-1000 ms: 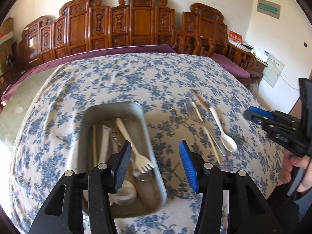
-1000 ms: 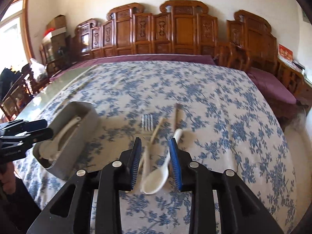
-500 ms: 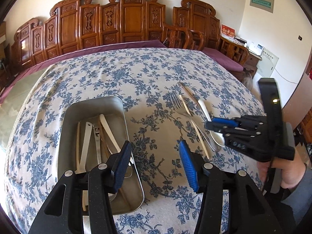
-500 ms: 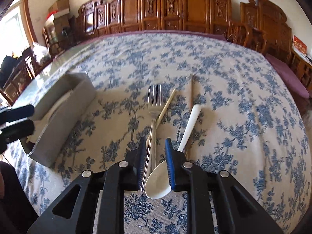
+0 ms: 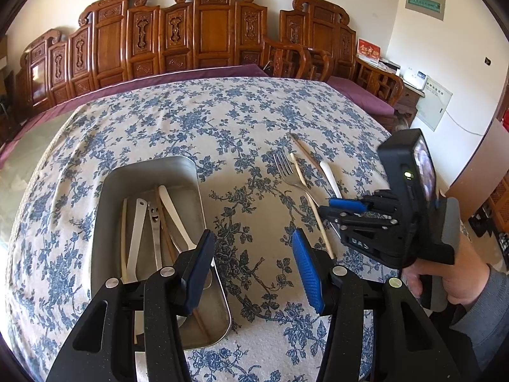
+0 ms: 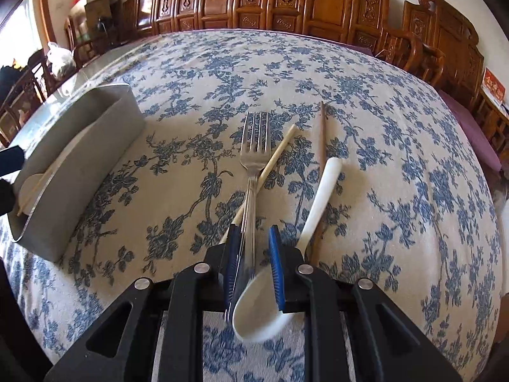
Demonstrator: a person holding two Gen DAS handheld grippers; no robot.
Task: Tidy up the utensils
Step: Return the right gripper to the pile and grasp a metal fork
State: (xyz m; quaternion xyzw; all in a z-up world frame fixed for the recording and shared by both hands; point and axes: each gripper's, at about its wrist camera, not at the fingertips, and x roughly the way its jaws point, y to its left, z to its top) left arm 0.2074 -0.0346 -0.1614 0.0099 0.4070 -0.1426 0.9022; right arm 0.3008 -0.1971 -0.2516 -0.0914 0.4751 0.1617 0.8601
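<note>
A metal tray holding several utensils sits on the floral tablecloth at the left; it also shows in the right wrist view. A metal fork, a light chopstick, a brown chopstick and a white spoon lie on the cloth. My right gripper is low over the cloth, its jaws narrowed around the fork's handle with the spoon's bowl partly between them; a small gap shows. My left gripper is open and empty above the tray's right edge.
Carved wooden chairs line the far side of the table. The table's right edge drops off near the right gripper. A purple cloth shows beyond the tablecloth. The right-hand gripper unit is close to my left gripper.
My right gripper has dropped to the cloth and narrowed around the fork handle and spoon bowl. My left gripper has drawn back from over the tray, still open.
</note>
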